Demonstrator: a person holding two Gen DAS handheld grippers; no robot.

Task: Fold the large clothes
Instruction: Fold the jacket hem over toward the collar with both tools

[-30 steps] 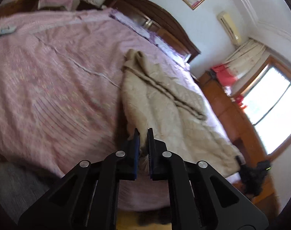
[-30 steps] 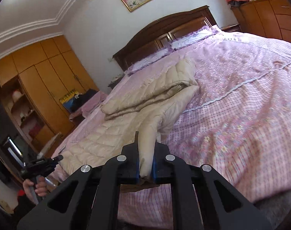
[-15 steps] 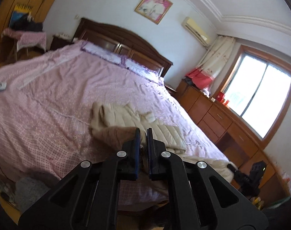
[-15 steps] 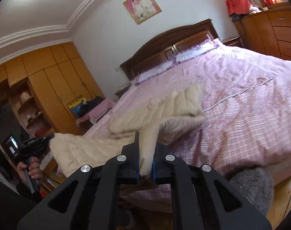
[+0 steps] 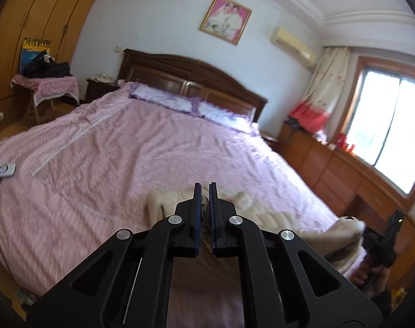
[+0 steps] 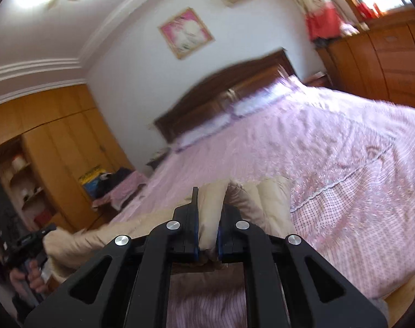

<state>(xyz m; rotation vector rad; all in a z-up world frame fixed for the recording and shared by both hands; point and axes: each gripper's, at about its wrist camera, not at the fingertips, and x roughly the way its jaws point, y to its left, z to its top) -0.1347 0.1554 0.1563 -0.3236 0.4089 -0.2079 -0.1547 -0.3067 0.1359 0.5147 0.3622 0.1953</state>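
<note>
Beige quilted coat [image 5: 262, 216], seen from the left wrist, lies bunched at the near edge of the pink bedspread [image 5: 125, 142], trailing off toward the right gripper [image 5: 382, 243] low at the frame's right edge. The left gripper [image 5: 204, 194] is pinched nearly closed on a thin fold of the coat's edge, with little cloth visible between its pads. A small white controller [image 5: 3, 170] with a cord rests on the bed's far left, well apart.

From the right wrist, the coat [image 6: 264, 199] bulges thickly between the right gripper [image 6: 207, 202], clamped tight on a padded fold. The garment hangs in a sagging span toward the left gripper [image 6: 32, 239], held in a hand [image 6: 24, 276] at the frame's left.

Risks, as I judge them: the left grip looks shallow, so slippery padding could slide out under the coat's weight. Uneven lifting would twist the span, and a loose sleeve may drag and crumple under the fold.
</note>
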